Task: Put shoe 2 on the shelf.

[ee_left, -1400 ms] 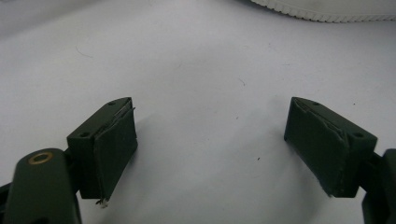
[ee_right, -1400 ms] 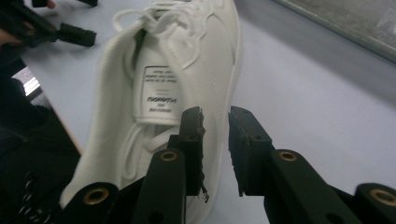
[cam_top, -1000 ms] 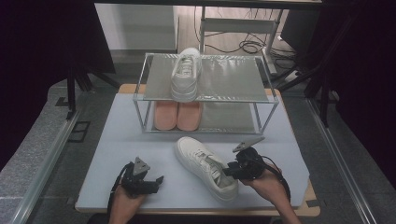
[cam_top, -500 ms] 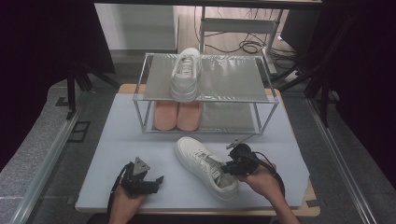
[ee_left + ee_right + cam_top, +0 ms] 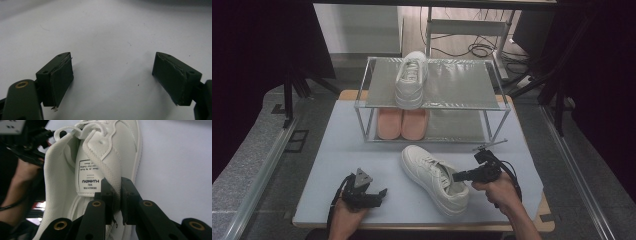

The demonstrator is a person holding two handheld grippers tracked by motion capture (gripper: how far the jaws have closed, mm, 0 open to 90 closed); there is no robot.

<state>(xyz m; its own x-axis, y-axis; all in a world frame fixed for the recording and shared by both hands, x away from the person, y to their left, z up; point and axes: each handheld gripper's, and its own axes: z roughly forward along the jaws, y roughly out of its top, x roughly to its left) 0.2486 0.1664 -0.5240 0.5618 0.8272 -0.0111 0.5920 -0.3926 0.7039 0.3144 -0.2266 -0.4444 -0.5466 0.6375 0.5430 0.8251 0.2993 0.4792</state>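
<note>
A white sneaker [image 5: 434, 177] lies on the pale table mat [image 5: 357, 155], toe pointing to the far left. My right gripper [image 5: 458, 176] comes in from the right at the shoe's opening. In the right gripper view its jaws have just been closing, and the right gripper [image 5: 117, 187] now pinches the sneaker's [image 5: 100, 152] padded side wall beside the tongue label. My left gripper [image 5: 379, 194] rests low on the mat at the front left. The left gripper [image 5: 112, 75] stands open over bare mat with nothing between its pads.
A metal two-level rack [image 5: 452, 82] stands at the back of the mat. A second white sneaker [image 5: 411, 80] sits on its top shelf and a pink pair [image 5: 402, 122] on the lower one. Dark stands and cables surround the table.
My right gripper has moved left to the sneaker's opening and closed on its side wall. The left hand has stayed where it was.
</note>
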